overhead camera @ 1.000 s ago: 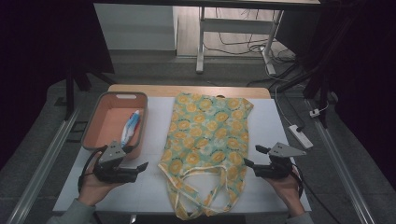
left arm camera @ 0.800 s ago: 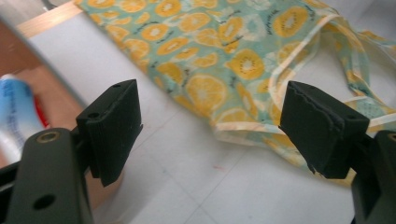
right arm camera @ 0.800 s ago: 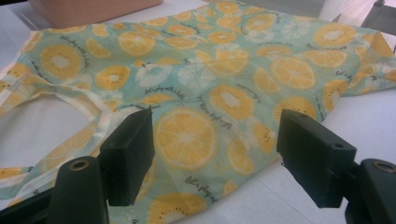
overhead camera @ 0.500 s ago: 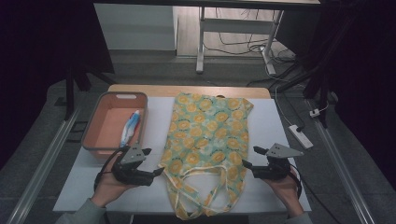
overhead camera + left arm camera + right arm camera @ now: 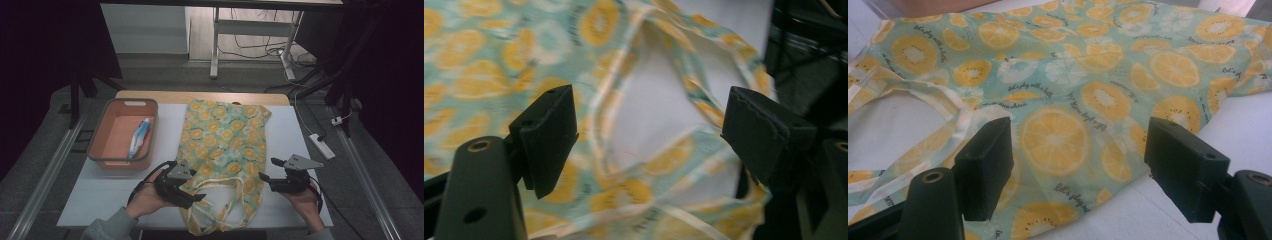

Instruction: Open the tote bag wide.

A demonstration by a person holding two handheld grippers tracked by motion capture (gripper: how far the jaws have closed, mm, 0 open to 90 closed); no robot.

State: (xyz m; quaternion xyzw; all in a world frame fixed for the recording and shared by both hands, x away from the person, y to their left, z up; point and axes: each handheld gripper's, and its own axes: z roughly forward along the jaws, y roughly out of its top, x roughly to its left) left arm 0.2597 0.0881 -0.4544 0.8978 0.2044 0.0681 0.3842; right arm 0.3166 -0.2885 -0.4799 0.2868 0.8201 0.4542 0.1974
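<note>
Up-left of the left gripper [image 5: 192, 192] sat an orange bin [image 5: 100, 150] holding a tube [image 5: 139, 137]. That gripper's jaws gaped wide over the handles of a fruit-print tote bag [image 5: 225, 140], which lay flat between both grippers. The right gripper [image 5: 264, 177], jaws wide too, hovered at the bag's right edge.

Table: a rectangular table with a white top [image 5: 310, 135] and a pale wooden far edge [image 5: 200, 95], brightly lit.
Floor: grey carpet-like floor [image 5: 45, 150] either side, metal rails [image 5: 47, 167] running along both flanks.
Beyond the table: a white-legged desk frame [image 5: 215, 45] stands on pale flooring, dark cables [image 5: 255, 47] trailing under it.
Right side: a white power strip [image 5: 321, 145] lies on the floor, just beside the table.
Surroundings: deep darkness left and right.
</note>
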